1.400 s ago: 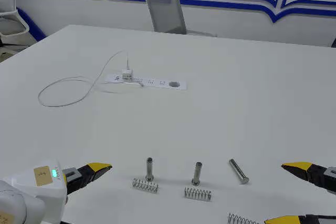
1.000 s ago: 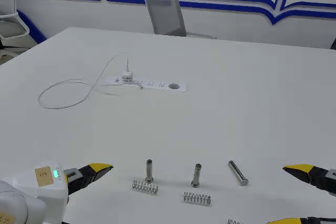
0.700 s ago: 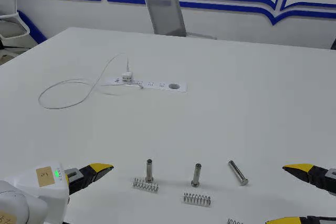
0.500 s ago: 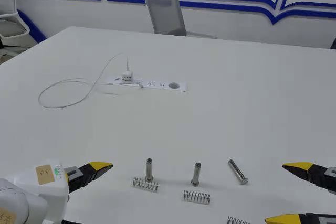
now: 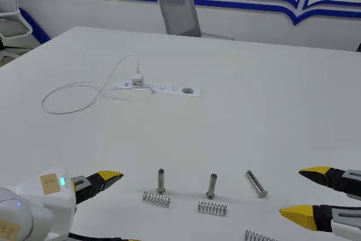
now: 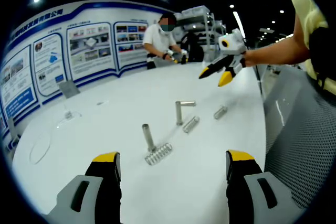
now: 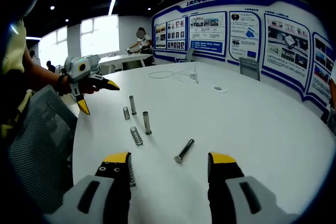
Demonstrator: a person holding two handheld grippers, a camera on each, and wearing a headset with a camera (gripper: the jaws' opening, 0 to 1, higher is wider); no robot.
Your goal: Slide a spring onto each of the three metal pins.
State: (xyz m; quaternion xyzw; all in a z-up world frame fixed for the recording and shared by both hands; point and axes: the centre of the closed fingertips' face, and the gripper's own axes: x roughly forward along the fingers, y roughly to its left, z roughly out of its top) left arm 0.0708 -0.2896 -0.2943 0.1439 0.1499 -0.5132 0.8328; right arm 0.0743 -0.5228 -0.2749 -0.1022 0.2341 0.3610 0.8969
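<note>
Two metal pins stand upright on the white table, the left pin and the middle pin. A third pin lies flat to their right. One spring lies just in front of the left pin. A second spring lies in front of the middle pin, and a third spring lies at the bottom edge. My left gripper is open, short of the left pin. My right gripper is open and empty, right of the lying pin.
A white power strip with a plugged-in charger and a looping cable lies mid-table. A grey chair stands at the far edge. People stand in the background, beyond the table.
My right gripper has come further into the head view, its lower jaw now well above the bottom edge. The left gripper, pins and springs have not moved; the camera shifted slightly.
</note>
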